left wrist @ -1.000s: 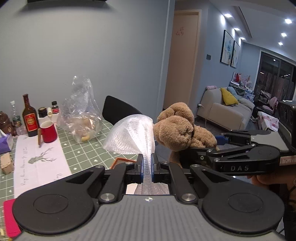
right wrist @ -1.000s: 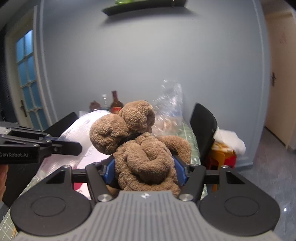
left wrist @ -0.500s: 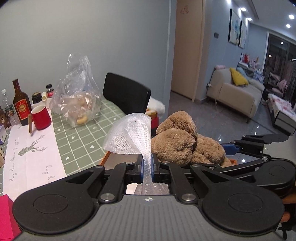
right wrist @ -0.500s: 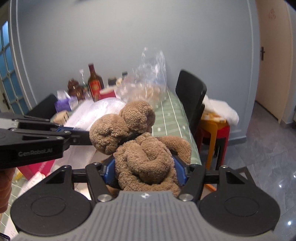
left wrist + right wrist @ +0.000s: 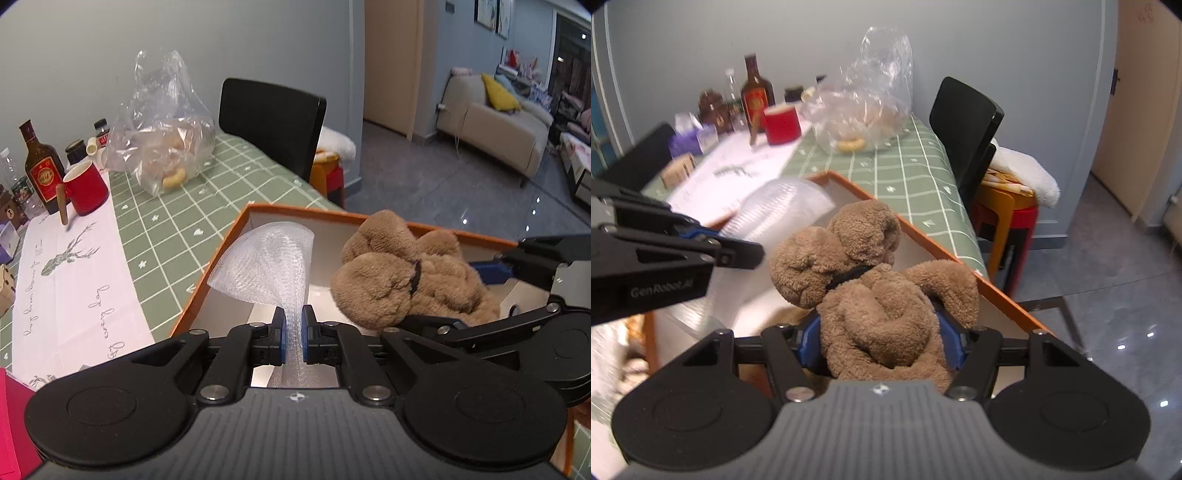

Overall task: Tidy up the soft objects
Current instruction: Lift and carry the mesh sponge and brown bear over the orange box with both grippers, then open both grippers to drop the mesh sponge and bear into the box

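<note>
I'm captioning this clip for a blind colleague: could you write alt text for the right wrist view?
The right tool is shut on a fuzzy brown plush bear, held over an open orange-edged white box on a green checked tablecloth. At left, the left tool holds a clear bubble-wrap sheet; behind stand a red mug and a crumpled clear plastic bag.

Grey-blue walls, glossy grey floor (image 5: 443,177), beige sofa (image 5: 491,125), black chair (image 5: 269,118).
</note>
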Demonstrator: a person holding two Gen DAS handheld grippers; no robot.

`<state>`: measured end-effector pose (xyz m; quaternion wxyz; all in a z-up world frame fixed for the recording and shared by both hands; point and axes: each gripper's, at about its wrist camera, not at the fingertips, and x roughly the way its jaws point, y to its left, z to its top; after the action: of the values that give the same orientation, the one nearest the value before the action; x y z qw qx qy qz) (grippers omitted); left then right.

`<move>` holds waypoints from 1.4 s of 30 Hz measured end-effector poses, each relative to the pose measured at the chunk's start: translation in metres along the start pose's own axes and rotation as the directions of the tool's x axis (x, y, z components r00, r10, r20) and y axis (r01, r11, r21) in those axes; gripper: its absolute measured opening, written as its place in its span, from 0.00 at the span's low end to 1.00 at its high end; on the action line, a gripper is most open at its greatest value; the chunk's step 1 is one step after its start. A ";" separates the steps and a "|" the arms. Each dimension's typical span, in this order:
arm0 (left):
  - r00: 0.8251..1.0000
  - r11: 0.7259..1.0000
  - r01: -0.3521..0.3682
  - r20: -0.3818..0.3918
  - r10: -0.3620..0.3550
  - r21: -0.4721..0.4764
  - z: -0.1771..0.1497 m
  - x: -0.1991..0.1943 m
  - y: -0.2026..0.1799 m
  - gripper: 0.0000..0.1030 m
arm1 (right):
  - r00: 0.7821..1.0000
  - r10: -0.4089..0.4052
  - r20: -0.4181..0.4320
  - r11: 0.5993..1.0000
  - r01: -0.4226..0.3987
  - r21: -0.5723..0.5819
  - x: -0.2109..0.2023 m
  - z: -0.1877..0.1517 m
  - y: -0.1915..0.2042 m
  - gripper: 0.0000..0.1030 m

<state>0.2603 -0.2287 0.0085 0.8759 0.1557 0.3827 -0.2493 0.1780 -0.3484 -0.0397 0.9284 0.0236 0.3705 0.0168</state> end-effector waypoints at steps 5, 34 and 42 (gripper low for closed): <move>0.999 1.000 -0.005 -0.041 0.005 -0.008 -0.003 0.011 0.002 0.09 | 0.999 -0.029 -0.014 0.999 0.029 -0.022 0.008 -0.001 0.002 0.62; 0.997 0.997 -0.075 -0.019 0.076 0.034 0.008 -0.027 0.004 0.56 | 0.997 -0.058 0.057 0.998 0.059 -0.027 -0.025 0.010 0.014 0.76; 0.993 0.992 -0.113 0.036 0.112 0.051 0.014 -0.074 0.014 0.56 | 0.989 -0.015 0.146 0.998 0.023 -0.052 -0.061 0.020 0.035 0.78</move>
<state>0.2327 -0.2003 0.0743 0.8902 0.1962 0.3522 -0.2122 0.1469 -0.3167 0.0189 0.9533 -0.0037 0.3015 0.0161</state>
